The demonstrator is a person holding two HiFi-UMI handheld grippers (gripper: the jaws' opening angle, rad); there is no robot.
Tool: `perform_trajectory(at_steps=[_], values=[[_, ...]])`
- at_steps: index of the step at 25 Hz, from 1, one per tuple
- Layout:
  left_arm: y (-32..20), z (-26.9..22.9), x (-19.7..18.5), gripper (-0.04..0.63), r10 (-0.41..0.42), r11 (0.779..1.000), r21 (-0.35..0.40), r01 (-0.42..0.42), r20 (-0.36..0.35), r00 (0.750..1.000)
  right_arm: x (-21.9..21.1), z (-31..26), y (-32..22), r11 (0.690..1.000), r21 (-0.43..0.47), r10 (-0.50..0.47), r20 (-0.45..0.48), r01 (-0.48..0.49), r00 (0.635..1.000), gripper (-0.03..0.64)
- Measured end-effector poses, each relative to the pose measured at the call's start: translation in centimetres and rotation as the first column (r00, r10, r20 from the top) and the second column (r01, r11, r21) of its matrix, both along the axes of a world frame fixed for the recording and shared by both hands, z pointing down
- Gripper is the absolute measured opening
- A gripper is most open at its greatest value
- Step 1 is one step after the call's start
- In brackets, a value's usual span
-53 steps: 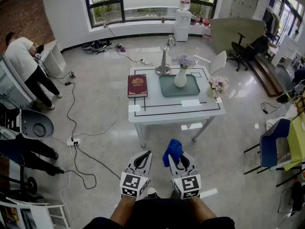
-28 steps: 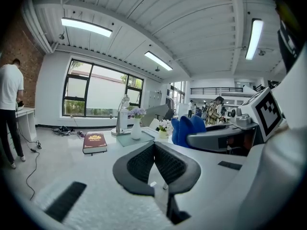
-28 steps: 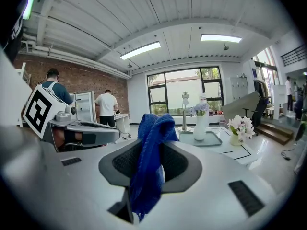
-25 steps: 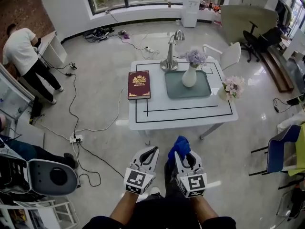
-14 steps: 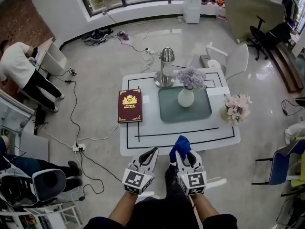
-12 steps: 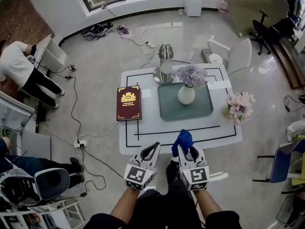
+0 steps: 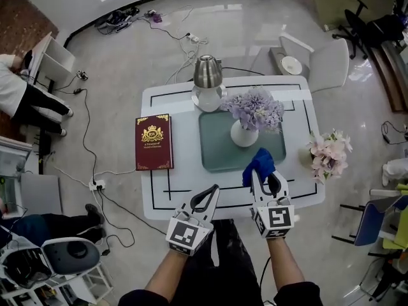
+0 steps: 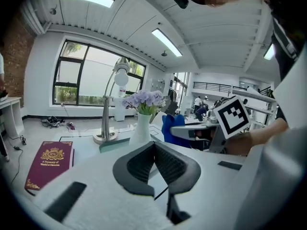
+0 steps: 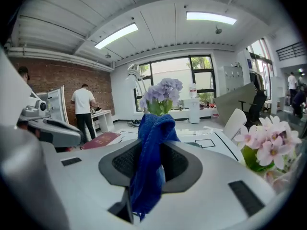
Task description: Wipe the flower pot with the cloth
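The cloth (image 7: pixel 258 164) is pinched in the right gripper (image 7: pixel 265 180) jaws; the upright flower pot (image 7: pixel 244 134) is found near, at eleven o'clock, on the counter (image 7: pixel 162 190). The left gripper (image 7: pixel 205 196) jaws are pressed together, empty, farther off.

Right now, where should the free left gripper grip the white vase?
Likely the narrow neck below the flowers, from the book side: the vase stands upright, widens below, and the cloth in the right gripper takes the near-right side. The left gripper has shut jaws; open first.

A red book (image 7: pixel 153 141) and lamp (image 7: pixel 207 76) sit on the white table (image 7: pixel 185 189).
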State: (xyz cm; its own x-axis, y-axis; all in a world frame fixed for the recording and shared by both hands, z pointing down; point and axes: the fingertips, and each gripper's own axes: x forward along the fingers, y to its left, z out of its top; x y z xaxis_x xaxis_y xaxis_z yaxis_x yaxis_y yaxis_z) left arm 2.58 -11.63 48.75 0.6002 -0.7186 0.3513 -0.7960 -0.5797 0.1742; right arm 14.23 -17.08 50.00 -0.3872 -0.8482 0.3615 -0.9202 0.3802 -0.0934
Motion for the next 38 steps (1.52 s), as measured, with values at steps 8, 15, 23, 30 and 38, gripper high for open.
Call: perform_trajectory(at_steps=[8, 15, 23, 30, 38], values=[[-3.4, 4.6, 0.1, 0.006, 0.008, 0.999, -0.051, -0.009, -0.028, 1.000, 0.1, 2.6, -6.8, 1.000, 0.024, -0.004, 0.004, 0.004, 1.000, 0.107], [-2.9, 6.6, 0.0, 0.006, 0.032, 0.993, -0.108, -0.038, -0.060, 0.998, 0.7, 7.7, -7.9, 0.996, -0.094, -0.008, -0.029, 0.005, 1.000, 0.107], [-4.2, 7.5, -0.9, 0.006, 0.035, 0.991, -0.125, -0.041, -0.047, 0.998, 1.9, 10.7, -7.6, 0.974, -0.224, -0.048, -0.037, 0.039, 0.998, 0.107], [-5.9, 7.4, -1.2, 0.006, 0.045, 0.994, -0.099, -0.048, -0.034, 0.998, 2.4, 2.8, -11.6, 0.988, 0.021, -0.151, 0.015, 0.151, 0.988, 0.107], [-5.9, 8.3, -1.3, 0.006, 0.050, 0.992, -0.118, -0.053, -0.025, 0.998, 3.2, 8.9, -12.9, 0.974, -0.153, -0.175, -0.033, 0.168, 0.984, 0.107]])
